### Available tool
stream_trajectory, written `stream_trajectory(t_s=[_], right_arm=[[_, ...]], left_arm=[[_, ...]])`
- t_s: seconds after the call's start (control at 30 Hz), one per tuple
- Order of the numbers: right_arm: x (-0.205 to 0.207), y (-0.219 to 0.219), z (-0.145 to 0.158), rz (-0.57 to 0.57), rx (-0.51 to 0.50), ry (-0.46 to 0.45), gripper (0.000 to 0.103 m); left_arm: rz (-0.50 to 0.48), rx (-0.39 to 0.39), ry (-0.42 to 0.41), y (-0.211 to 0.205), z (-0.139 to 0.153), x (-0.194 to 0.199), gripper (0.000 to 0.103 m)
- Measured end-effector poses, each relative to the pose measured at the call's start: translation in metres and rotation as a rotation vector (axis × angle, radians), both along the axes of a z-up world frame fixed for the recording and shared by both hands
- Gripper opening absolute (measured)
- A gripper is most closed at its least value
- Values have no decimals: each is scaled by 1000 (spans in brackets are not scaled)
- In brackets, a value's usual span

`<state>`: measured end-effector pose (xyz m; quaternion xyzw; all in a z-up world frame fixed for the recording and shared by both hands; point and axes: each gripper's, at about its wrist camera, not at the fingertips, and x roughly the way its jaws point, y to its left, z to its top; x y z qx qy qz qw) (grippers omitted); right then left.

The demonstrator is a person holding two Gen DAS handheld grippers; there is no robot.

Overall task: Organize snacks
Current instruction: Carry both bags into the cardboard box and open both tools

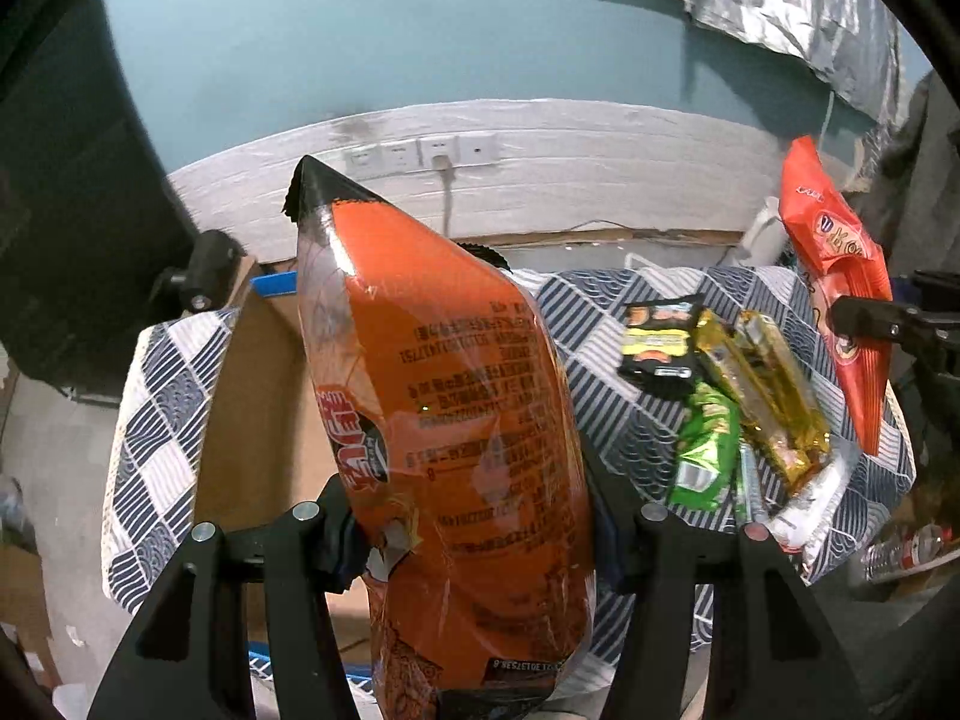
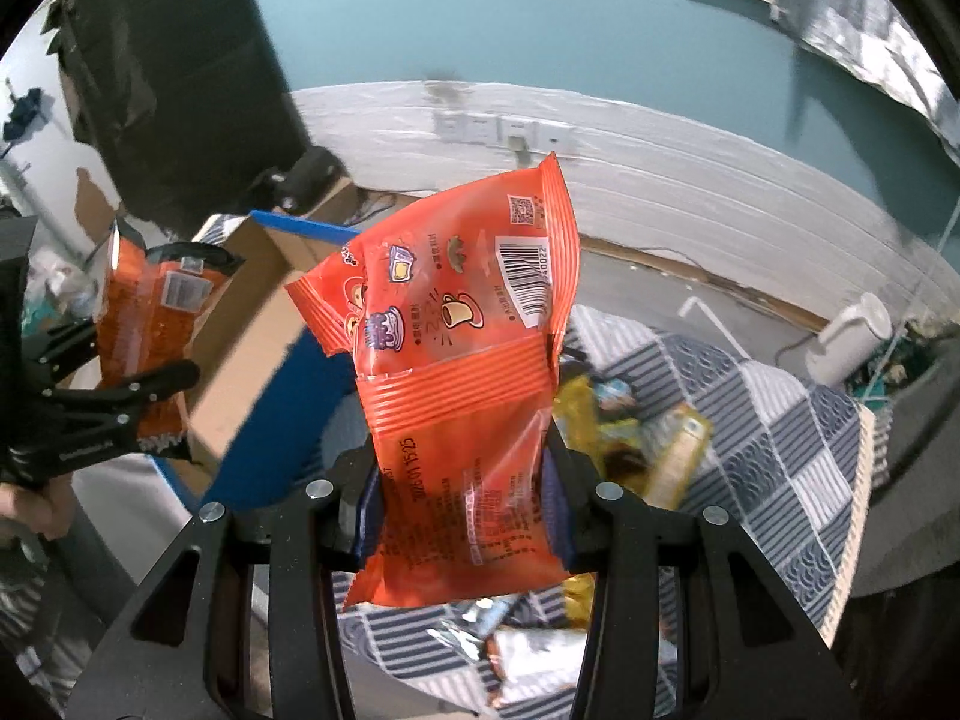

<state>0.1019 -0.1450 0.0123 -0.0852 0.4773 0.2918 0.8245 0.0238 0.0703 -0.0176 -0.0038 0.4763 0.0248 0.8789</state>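
Left gripper clamps an orange chip bag low on its body, above the cardboard box at left; right gripper pinches a red snack packet above the table's checked cloth. Both look light, crinkly, slippery and crushable, best held at seams.

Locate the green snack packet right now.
In the left wrist view the green snack packet lies on the checked cloth, right of centre, beside the gold packet and below the black packet.
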Motion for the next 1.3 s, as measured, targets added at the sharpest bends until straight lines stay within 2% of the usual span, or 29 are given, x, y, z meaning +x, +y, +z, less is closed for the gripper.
stream_trajectory(t_s=[0.57, 0.8, 1.0, 1.13, 1.2, 1.3], right_arm=[[-4, 142, -24, 186, -40, 64, 42], [-5, 181, -33, 230, -58, 89, 42], [-4, 202, -41, 253, -54, 118, 43], [-5, 209, -43, 268, -46, 128, 49], [-5, 210, -44, 272, -48, 128, 55], [-6, 211, -41, 262, -47, 111, 66]], left_arm=[[132, -5, 30, 89, -28, -9, 59], [171, -15, 64, 115, -46, -5, 60], [187, -59, 96, 123, -54, -6, 60], [193, -52, 107, 123, -56, -7, 61], [198, -37, 102, 123, -54, -6, 64], [200, -21, 88, 120, -49, -7, 76]])
